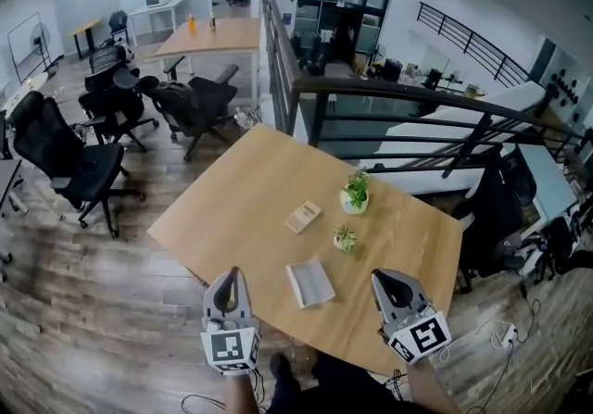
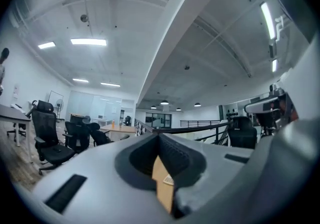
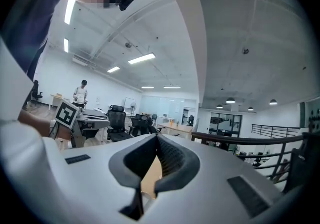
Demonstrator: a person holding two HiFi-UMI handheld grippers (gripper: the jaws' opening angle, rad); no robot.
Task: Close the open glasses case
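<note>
With left gripper [image 1: 232,275] and right gripper [image 1: 384,279] jaws shut and empty, reach the glasses case [image 1: 310,282] and softly fold it closed.

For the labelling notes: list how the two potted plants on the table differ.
The far plant is larger than the near plant. The far plant's white pot shows plainly; the near plant's pot is mostly hidden by its leaves. The far plant stands out past the tan item; the near plant is closer to the case. Both are green and upright, and both stand on the table.
</note>
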